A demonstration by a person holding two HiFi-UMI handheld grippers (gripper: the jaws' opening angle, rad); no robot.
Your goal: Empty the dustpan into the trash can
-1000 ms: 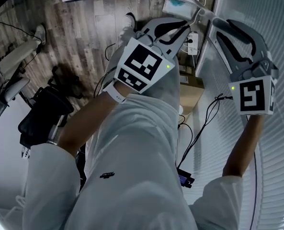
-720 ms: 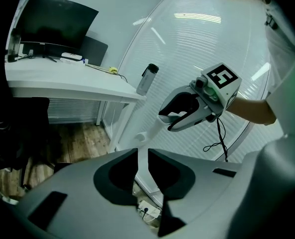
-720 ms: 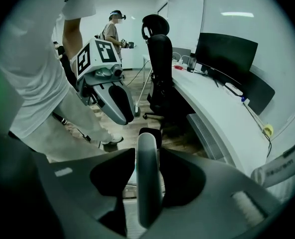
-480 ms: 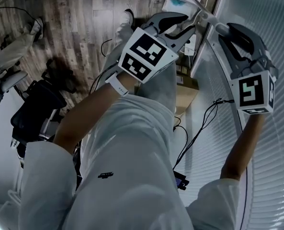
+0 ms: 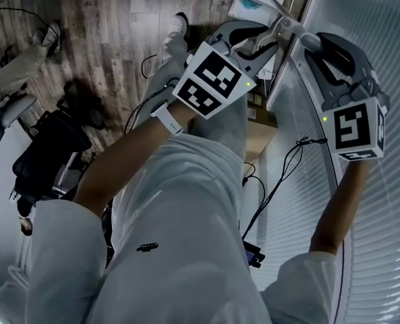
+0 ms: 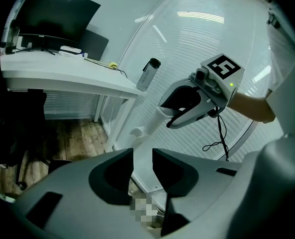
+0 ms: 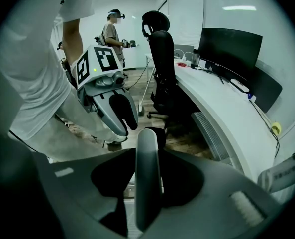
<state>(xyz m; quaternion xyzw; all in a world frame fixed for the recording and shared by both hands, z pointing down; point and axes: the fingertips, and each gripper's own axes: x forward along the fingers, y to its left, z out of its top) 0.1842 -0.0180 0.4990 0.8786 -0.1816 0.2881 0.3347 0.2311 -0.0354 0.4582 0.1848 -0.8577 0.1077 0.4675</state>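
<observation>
A long white handle (image 5: 293,30), probably the dustpan's, runs up and left from my right gripper (image 5: 312,44). Along that line lies a white and teal thing (image 5: 249,4); whether it is the pan I cannot tell. In the right gripper view the handle (image 7: 147,178) fills the gap of my right gripper (image 7: 148,158), which is shut on it. My left gripper (image 5: 270,36) hangs just left of the handle, its jaws opening. In the left gripper view nothing lies in my left gripper (image 6: 143,156); the handle (image 6: 148,123) passes beyond it. No trash can shows.
A curved white desk (image 7: 222,108) carries a monitor (image 7: 229,46), with a black office chair (image 7: 159,78) beside it. A bottle (image 6: 148,73) stands on the desk edge. White blinds (image 5: 382,79), a cardboard box (image 5: 264,130) and cables (image 5: 280,174) lie to my right. A person (image 7: 112,34) stands far back.
My left gripper has drifted right and down in the head view, closer to the handle. My right gripper has stayed where it was, on the handle.
</observation>
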